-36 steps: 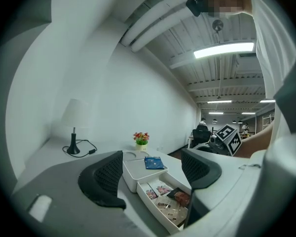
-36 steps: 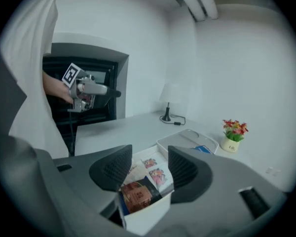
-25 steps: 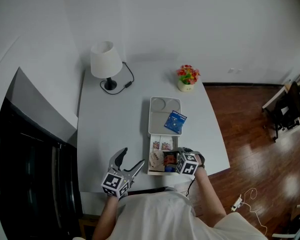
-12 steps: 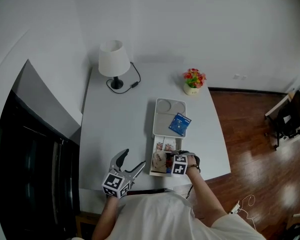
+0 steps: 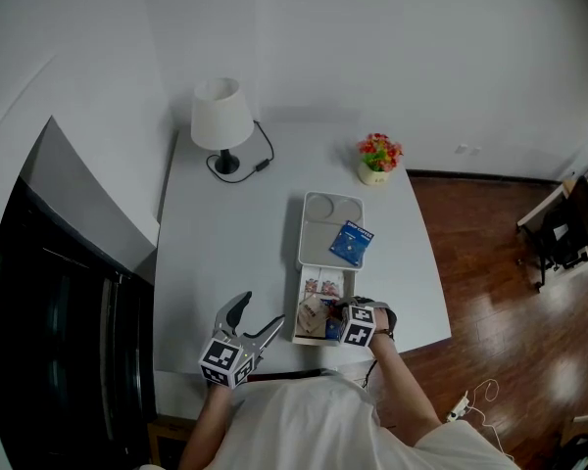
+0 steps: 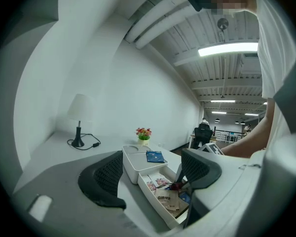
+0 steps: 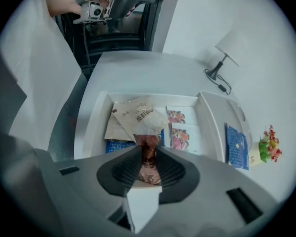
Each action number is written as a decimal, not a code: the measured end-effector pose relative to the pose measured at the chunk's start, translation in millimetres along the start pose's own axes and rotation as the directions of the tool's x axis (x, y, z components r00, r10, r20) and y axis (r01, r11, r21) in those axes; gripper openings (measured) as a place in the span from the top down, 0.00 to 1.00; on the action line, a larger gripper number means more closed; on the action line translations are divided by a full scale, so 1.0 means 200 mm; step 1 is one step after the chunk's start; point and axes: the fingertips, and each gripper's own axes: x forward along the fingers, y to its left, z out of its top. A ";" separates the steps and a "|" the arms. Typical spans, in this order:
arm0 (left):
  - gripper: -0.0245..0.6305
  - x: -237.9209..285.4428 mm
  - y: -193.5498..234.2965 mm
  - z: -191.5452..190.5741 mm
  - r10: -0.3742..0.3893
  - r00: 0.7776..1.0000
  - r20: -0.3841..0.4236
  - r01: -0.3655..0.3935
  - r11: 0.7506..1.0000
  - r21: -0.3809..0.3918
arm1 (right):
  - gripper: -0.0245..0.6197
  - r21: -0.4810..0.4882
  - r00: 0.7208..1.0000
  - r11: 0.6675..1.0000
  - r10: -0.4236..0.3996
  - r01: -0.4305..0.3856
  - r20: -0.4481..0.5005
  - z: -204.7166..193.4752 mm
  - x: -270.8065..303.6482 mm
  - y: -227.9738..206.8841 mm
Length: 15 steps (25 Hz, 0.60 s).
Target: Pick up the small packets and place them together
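Closing around one reddish packet (image 7: 148, 143), the fingers (image 7: 124, 171) of the right gripper (image 7: 149, 158) have just drawn together and pinch it amid the heap in the near tray (image 7: 91, 132) on the desk (image 5: 235, 243). The left gripper (image 6: 150, 164) hovers at the desk's near edge, beside that tray, its fingers apart and holding nothing. The gathering looks mostly done. In the near tray lie two picture-printed packets (image 7: 180, 138) side by side, what appear to be two overlapping beige packets (image 7: 138, 115), and one blue patterned packet (image 7: 119, 146), partly covered. One blue packet (image 7: 235, 145) lies alone on the far tray (image 7: 214, 117), touching none of the others, so it and the pinched packet seem to be what is left to bring together. The two trays sit end to end; one lamp (image 5: 219, 116) and one pot of flowers (image 5: 378, 153) stand at the desk's far side.
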 end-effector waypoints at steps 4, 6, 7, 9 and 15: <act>0.39 0.03 0.00 0.01 -0.013 1.000 -0.001 0.013 1.000 0.003 | 0.80 0.020 0.995 0.998 -0.068 0.067 0.079 0.07 -0.15 -0.03; 0.39 0.04 0.01 0.01 -0.017 1.000 -0.003 0.017 1.000 0.004 | 0.80 0.033 0.987 0.996 -0.092 0.089 0.131 0.14 -0.23 -0.05; 0.39 0.05 0.01 0.01 -0.018 1.000 -0.004 0.018 1.000 0.004 | 0.80 0.037 0.982 0.994 -0.107 0.103 0.153 0.17 -0.26 -0.07; 0.39 0.06 0.02 0.01 -0.020 1.000 -0.005 0.020 1.000 0.002 | 0.80 0.041 0.972 0.990 -0.144 0.138 0.187 0.21 -0.31 -0.13; 0.39 0.07 0.05 0.03 -0.010 1.000 -0.006 0.010 1.000 0.000 | 0.80 0.049 0.942 0.973 -0.232 0.227 0.242 0.34 -0.30 -0.45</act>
